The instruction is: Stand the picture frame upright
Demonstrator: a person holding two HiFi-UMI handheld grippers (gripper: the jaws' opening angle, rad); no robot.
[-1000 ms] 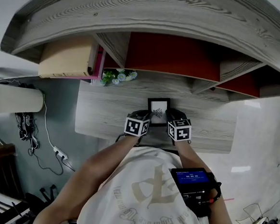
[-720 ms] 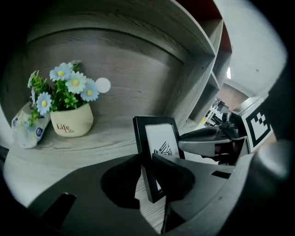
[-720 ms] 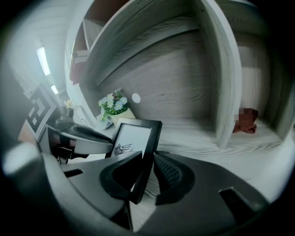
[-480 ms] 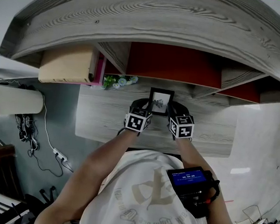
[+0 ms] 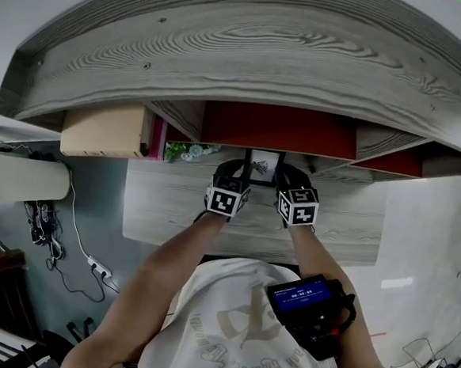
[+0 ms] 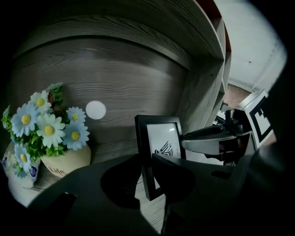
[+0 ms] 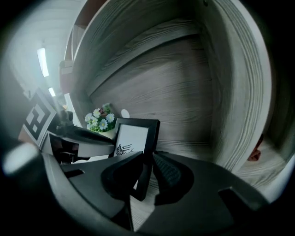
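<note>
The picture frame (image 5: 264,164) is upright at the rear of the surface (image 5: 173,202), beneath the overhanging shelf (image 5: 225,52) and to the right of the flower pot (image 5: 189,148). The frame sits between the two grippers.

The left gripper (image 5: 241,172) has its jaws pinching the left edge of the frame, one jaw on the front and one behind. The right gripper (image 5: 283,175) holds the right edge between its jaws. These jaws are closing, and both pads meet the frame. The printed picture faces the person.
</note>
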